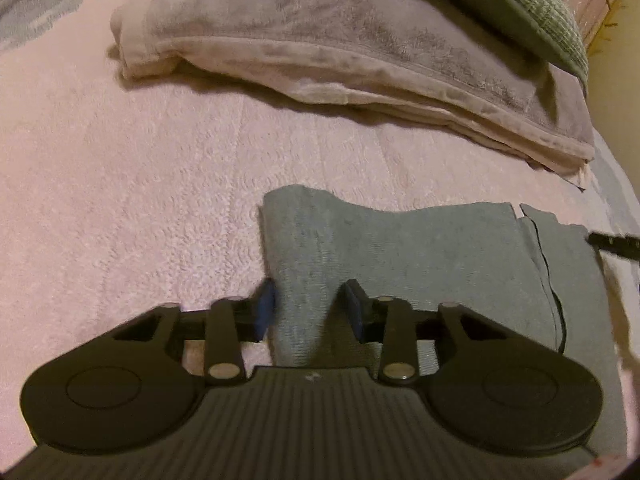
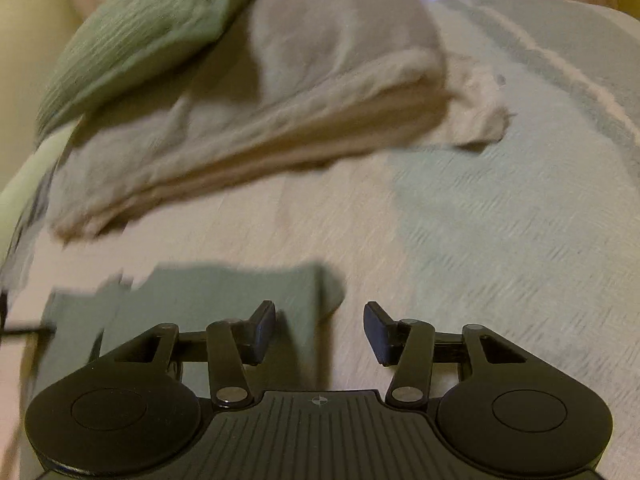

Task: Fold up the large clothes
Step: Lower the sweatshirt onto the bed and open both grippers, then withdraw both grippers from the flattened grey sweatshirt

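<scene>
1. Left gripper (image 1: 310, 308): jaws parted around a raised ridge of the grey-green garment (image 1: 420, 256), blue pads (image 1: 265, 308) either side of the fold, not visibly pinching. Cannot tell whether cloth is truly caught. Risk: closing on one layer only, so the fold drags apart on lifting.

2. Right gripper (image 2: 320, 330): jaws wide, holding nothing, poised over the garment's near edge (image 2: 224, 292), one finger above cloth, the other above bare bedspread (image 2: 480, 240). Risk: closing here and nipping the bedspread along with the garment, or missing the edge outright.

3. Right wrist view heavily blurred. Risk: misjudging where the corner lies; exact edge position hard to call from this picture.

4. Garment lying flat on the bed, partly folded, with a split or overlapping edge (image 1: 540, 240) on its right side in the left view. Risk: that loose flap slipping out of line and spoiling a square fold.

5. Beige folded blanket (image 1: 320, 48) stacked further up the bed, well apart from the garment, green cushion (image 1: 532, 4) resting on it. Risk: a wide swing flipping cloth onto that stack.

6. Soft bedding underneath. Risk: pressing down and bunching the bedspread under the garment, leaving creases.
</scene>
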A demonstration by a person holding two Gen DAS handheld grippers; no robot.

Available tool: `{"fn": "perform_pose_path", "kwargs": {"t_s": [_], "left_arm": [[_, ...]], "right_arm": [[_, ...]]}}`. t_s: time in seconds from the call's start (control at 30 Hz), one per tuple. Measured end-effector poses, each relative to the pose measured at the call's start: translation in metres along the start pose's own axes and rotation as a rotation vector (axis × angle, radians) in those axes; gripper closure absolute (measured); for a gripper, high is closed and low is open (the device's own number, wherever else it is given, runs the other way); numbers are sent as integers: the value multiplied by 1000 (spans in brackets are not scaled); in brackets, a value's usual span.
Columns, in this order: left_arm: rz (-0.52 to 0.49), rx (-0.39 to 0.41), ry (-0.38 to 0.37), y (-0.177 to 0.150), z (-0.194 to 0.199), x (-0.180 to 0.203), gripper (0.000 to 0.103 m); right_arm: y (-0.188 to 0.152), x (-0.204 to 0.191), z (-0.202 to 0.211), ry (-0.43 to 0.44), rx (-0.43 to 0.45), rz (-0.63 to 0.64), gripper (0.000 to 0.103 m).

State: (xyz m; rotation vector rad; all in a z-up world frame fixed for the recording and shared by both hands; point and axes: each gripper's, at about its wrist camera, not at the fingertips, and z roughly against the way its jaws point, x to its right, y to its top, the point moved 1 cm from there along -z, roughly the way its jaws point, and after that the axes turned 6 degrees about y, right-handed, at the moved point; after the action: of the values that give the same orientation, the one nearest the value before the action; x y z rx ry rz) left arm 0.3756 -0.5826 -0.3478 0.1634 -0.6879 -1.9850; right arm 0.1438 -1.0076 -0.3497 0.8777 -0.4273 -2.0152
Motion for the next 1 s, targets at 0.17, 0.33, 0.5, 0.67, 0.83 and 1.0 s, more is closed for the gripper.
{"fn": "perform_pose_path", "kwargs": {"t_s": [0.17,0.33,0.5,0.67,0.83,1.0], "left_arm": [[-55,29,64,7,-9,0,90],[-23,86,105,3,13,-7,84],[-11,124,97,-23,81,-8,85],[-70,125,0,-104,168,21,84],[-128,38,-144,-223,229,39,82],[-187,-88,-174,-333,250,31,82]], "right_arm": [[-7,-5,8,-64,16,16,56],[-36,-39,58,-99,18,73,53],[-113,-83,127,-32,-34,62,52],[-219,-135,187,11,-96,10,52],[-316,-169,225,-68,-161,-57,52],[-383,-189,260,-171,-234,-139,51]]}}
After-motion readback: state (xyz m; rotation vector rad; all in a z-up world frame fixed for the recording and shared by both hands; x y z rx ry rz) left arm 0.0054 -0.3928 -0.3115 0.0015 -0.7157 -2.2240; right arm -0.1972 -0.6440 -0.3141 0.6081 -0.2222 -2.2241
